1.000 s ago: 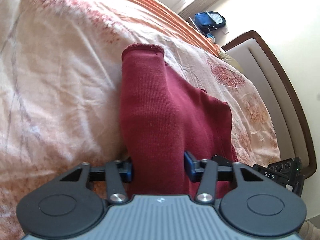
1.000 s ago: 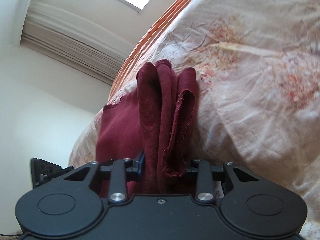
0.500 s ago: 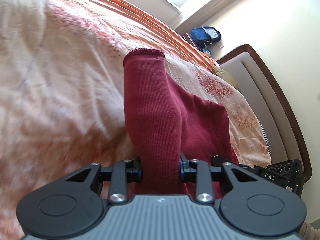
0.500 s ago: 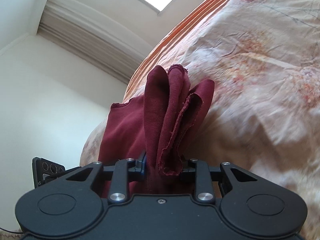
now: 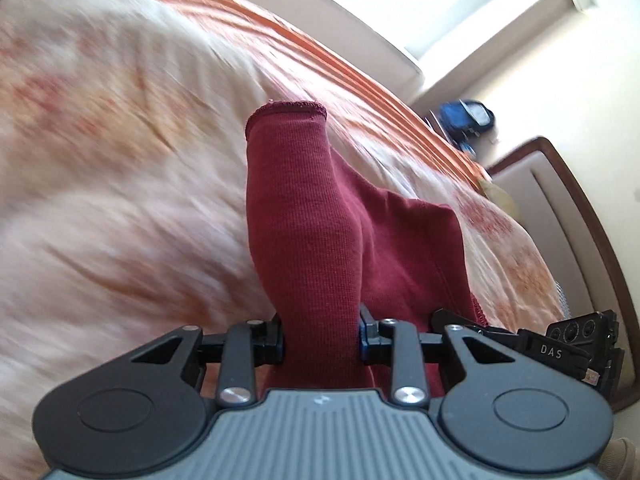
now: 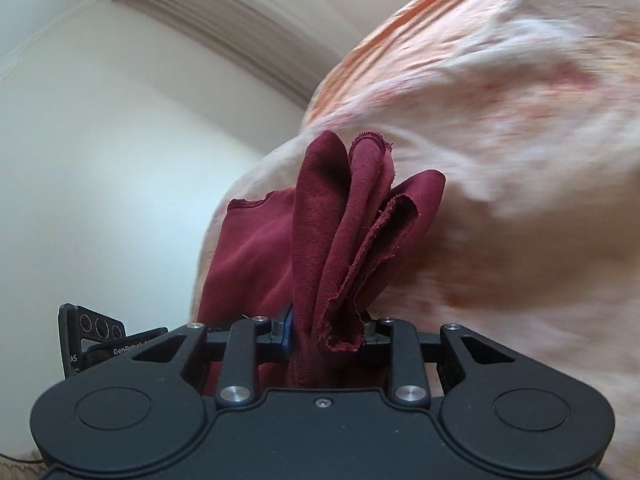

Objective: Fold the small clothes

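A dark red knit garment (image 5: 320,240) hangs between both grippers above the bed. My left gripper (image 5: 321,338) is shut on a smooth hemmed part of it, which stands up between the jaws. My right gripper (image 6: 328,334) is shut on a bunched, folded part of the same garment (image 6: 344,232) with raw edges showing. The rest of the cloth stretches sideways between the two grippers. The right gripper's body (image 5: 576,348) shows at the right edge of the left wrist view, and the left gripper's body (image 6: 92,340) at the left of the right wrist view.
A bed with a cream and orange floral cover (image 5: 120,160) lies under the garment and also shows in the right wrist view (image 6: 520,160). A brown padded headboard (image 5: 560,200) stands at the right. A blue bag (image 5: 466,118) sits by the window wall. Pleated curtains (image 6: 224,28) hang beside a white wall.
Both grippers have lifted and tilted upward with the garment; more wall and window show now. The left jaws closed tighter on the cloth. The bed is motion-blurred.
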Tool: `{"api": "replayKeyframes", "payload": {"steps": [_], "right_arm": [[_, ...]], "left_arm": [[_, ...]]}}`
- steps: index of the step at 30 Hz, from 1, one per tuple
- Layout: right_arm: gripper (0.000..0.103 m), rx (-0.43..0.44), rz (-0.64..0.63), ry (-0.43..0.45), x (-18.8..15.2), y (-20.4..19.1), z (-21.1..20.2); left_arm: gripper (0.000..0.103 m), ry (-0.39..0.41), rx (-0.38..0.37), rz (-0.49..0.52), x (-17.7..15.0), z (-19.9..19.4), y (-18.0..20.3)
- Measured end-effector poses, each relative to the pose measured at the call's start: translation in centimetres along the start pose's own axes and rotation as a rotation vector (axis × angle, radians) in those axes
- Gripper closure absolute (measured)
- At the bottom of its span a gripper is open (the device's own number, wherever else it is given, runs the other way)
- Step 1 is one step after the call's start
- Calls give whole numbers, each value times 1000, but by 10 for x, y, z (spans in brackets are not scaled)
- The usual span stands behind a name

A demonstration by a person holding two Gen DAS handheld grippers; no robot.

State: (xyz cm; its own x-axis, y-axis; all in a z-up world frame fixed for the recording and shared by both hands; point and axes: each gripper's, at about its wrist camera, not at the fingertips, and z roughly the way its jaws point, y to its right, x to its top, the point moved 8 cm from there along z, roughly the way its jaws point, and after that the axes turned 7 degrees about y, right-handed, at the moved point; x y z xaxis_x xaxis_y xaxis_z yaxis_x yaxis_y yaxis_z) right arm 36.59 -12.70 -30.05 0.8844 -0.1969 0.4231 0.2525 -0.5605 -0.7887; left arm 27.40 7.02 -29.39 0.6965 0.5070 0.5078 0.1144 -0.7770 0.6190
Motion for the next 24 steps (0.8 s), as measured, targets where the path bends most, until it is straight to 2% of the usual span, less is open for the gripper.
{"api": "replayKeyframes", "payload": {"steps": [4,8,13,16,20,24], "right_arm": [[73,58,-17,-21,2,-39,59],[73,96,-26,-58,-2,-69,117],[73,83,-49,-126,-22,-82,174],[73,42,-67,-163,-40,-74,194],[72,10,-35,-173,-46,-56,204],[67,13,-18,-184,-45,-50,204]], "left_arm": [[70,52,44,10,38,-29,-35],[70,76,92,-30,60,-48,-77],[70,56,140,-69,54,-50,-125],[69,35,151,-66,45,-37,-143],[64,31,134,-69,43,-28,-151],[53,30,131,-71,40,-26,-155]]}}
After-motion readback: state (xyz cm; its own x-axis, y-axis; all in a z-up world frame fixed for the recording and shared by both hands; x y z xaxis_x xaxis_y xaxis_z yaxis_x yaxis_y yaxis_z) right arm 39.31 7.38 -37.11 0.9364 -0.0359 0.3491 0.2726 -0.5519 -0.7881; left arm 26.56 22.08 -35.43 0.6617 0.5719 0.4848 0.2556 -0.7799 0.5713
